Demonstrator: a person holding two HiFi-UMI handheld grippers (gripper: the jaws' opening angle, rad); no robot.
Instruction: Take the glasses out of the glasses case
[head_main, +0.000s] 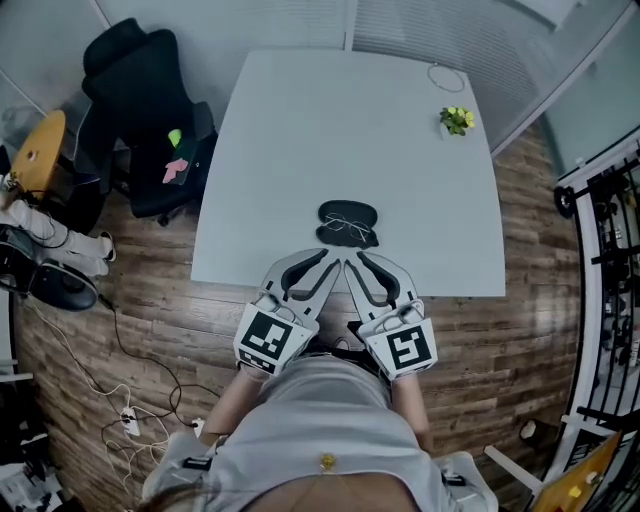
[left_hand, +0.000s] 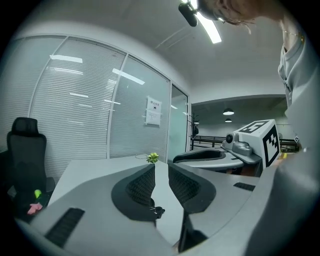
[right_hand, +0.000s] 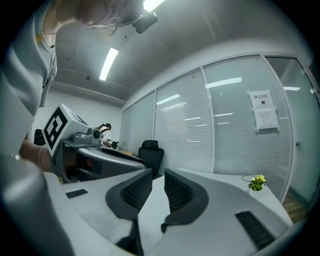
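A black glasses case (head_main: 347, 212) lies open near the front edge of the pale table (head_main: 300, 130), with thin-framed glasses (head_main: 348, 227) resting on it. My left gripper (head_main: 322, 262) and right gripper (head_main: 362, 262) sit side by side just in front of the case, tips angled toward each other, neither touching it. Both stand open with nothing between their jaws. In the left gripper view the left gripper (left_hand: 161, 172) shows a gap, with a small dark bit of the glasses (left_hand: 157, 210) low between the jaws. The right gripper (right_hand: 158, 182) frames bare tabletop.
A small potted plant (head_main: 456, 120) and a thin cable loop (head_main: 446, 77) are at the table's far right corner. A black office chair (head_main: 145, 110) stands left of the table. Cables (head_main: 125, 400) lie on the wooden floor; a rack (head_main: 610, 260) stands at the right.
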